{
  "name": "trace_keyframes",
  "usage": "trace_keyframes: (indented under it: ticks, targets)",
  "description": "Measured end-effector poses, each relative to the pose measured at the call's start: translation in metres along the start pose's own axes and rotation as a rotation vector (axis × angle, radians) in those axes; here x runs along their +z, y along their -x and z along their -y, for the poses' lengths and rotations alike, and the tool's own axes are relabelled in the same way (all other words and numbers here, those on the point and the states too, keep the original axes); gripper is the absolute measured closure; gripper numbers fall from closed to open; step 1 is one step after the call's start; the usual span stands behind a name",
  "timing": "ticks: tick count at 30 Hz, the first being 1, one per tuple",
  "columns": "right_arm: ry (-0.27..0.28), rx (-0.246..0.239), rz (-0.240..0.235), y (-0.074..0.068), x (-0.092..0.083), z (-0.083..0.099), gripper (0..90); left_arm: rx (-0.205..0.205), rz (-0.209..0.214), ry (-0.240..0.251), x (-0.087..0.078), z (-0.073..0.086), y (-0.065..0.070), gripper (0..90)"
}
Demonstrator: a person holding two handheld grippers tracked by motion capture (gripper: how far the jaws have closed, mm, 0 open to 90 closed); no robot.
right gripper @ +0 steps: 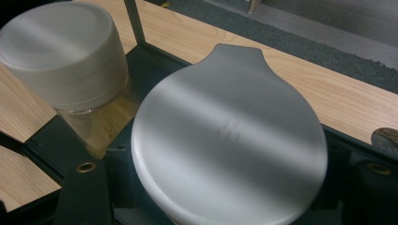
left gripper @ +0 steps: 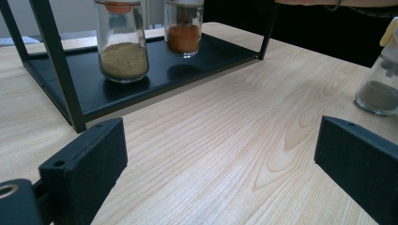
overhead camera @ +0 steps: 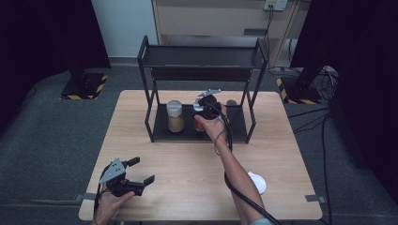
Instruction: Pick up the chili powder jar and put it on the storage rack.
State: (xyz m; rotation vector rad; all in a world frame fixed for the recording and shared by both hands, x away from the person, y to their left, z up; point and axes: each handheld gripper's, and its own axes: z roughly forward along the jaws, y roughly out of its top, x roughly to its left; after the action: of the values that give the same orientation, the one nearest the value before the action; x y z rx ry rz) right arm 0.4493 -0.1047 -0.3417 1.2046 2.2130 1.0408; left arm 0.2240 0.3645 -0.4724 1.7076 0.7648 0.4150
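Right tool point(overhead camera: 202, 111) gripping one jar point(right gripper: 229, 140)

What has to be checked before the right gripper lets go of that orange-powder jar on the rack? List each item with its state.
1. Right gripper shut on the orange-powder jar: ok.
2. Orange-powder jar upright: ok.
3. Jar base fully seated on the rack's lower shelf: cannot tell.
4. Clear gap to the yellow-powder jar beside it: ok.
5. Left gripper open, holding nothing, well away from the rack: ok.
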Motion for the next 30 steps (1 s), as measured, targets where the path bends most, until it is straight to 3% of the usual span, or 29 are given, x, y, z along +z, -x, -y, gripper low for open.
trace_keyframes:
  ticks: [5, 30]
  targets:
    - [-0.002, -0.015, 0.012, -0.004, 0.006, 0.003, 31.4, -0.002, 0.000, -0.001, 0.000, 0.000, 0.000, 2.2]
    - [0.016, 0.019, 0.000, -0.001, 0.013, 0.015, 31.1, -0.002, 0.001, -0.004, 0.001, 0.000, -0.001, 2.1]
